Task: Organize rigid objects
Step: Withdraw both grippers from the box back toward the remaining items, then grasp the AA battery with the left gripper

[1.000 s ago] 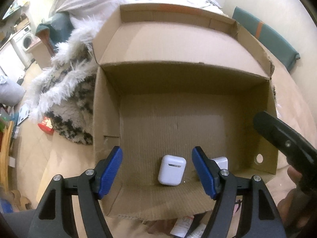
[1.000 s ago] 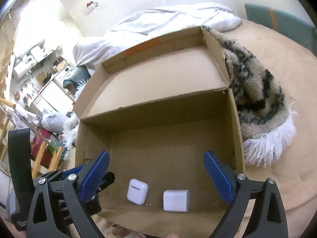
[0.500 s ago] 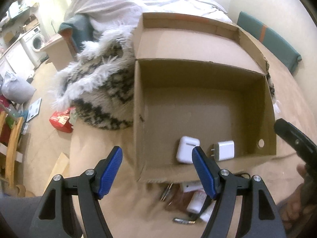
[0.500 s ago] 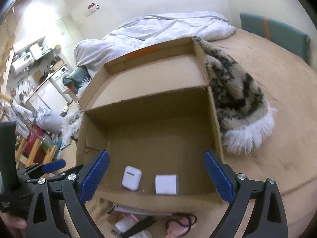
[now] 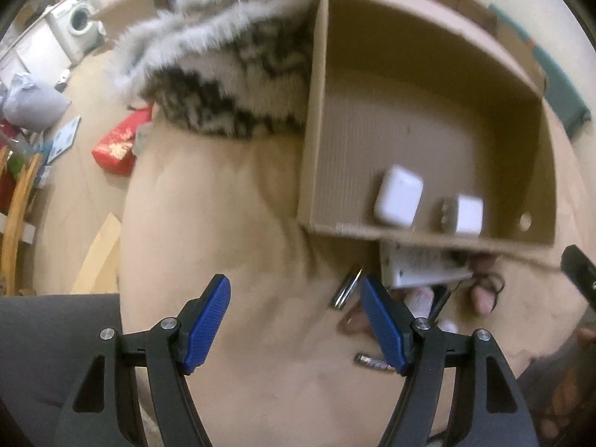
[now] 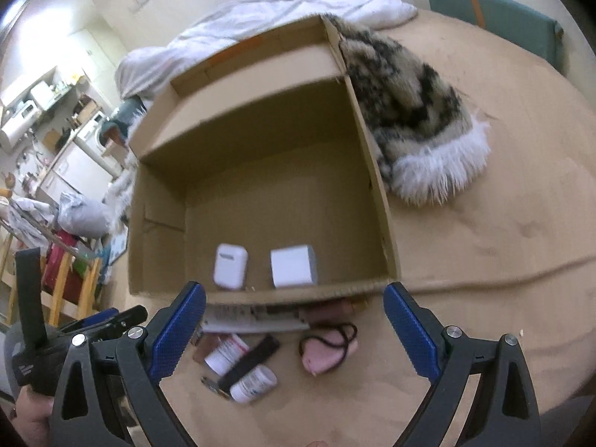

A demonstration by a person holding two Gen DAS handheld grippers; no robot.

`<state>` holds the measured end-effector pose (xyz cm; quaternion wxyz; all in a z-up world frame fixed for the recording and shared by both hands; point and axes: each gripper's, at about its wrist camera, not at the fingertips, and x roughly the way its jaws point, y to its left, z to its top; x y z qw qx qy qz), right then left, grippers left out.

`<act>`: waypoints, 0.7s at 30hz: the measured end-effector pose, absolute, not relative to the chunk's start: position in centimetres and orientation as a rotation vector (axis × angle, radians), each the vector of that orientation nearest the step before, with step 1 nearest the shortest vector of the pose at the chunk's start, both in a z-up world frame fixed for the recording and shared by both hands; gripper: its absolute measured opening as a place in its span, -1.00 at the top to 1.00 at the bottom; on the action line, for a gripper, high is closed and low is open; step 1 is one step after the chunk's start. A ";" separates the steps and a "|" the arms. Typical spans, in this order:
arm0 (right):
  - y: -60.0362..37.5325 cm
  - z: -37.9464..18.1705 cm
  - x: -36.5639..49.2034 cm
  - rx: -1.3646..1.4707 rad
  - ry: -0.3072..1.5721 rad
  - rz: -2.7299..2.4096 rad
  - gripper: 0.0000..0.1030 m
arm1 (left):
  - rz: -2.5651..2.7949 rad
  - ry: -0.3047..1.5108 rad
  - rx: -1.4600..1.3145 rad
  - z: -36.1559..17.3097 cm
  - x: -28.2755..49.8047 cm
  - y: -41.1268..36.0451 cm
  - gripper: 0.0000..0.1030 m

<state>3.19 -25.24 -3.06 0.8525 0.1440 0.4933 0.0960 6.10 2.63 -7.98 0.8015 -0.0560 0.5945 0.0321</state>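
A cardboard box [image 6: 376, 193] sits open on a tan bed [image 6: 484, 223]. Inside, against its near wall, lie a white earbud case [image 6: 230, 266] at 11 o'clock from the right gripper [image 6: 294, 329] and a white plug-in charger cube [image 6: 293, 266] just beside it at 12 o'clock.

Outside the box, touching or near that wall, small things lie in a loose heap: a flat white carton [image 6: 253, 320], two white pill bottles [image 6: 253, 379], a black bar-shaped object [image 6: 250, 361], a pink pouch with a dark cord [image 6: 329, 350] and a battery [image 5: 372, 363].

The nearer pill bottle looks light, stiff and smooth, so it may roll or slip; in my judgement it is best pinched across its round body near the middle. Its long axis runs from 8 o'clock to 2 o'clock in the right wrist view; its cap end is too blurred to tell.

The right gripper hangs above the heap, jaws wide apart, nothing between them. The left gripper [image 5: 298, 327] has jaws apart over bare bed, with the heap at its 2 o'clock.

A patterned fur throw [image 6: 417, 123] lies beside the box.
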 end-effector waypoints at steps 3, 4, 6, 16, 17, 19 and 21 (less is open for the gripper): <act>-25.1 -3.9 3.1 0.296 1.077 0.195 -0.98 | 0.057 1.318 -0.116 -9.4 6.5 2.4 -0.28; -25.1 -4.1 3.1 0.297 1.087 0.192 -0.98 | 0.057 1.330 -0.114 -9.9 6.8 2.4 -0.19; -24.9 -4.5 3.2 0.302 1.102 0.195 -0.98 | 0.027 1.379 -0.100 -11.2 7.8 1.9 0.21; -24.8 -5.5 3.8 0.301 1.150 0.191 -0.98 | -0.051 1.492 0.022 -15.4 9.8 -1.2 0.33; -24.9 -5.6 3.9 0.307 1.156 0.188 -0.98 | -0.052 1.492 0.027 -15.5 9.9 -1.3 0.44; -25.2 -6.0 4.0 0.319 1.172 0.176 -0.98 | -0.054 1.482 0.022 -15.3 9.9 -1.3 0.81; -25.5 -6.5 4.2 0.336 1.194 0.165 -0.98 | -0.053 1.476 -0.012 -15.1 10.0 -0.8 0.82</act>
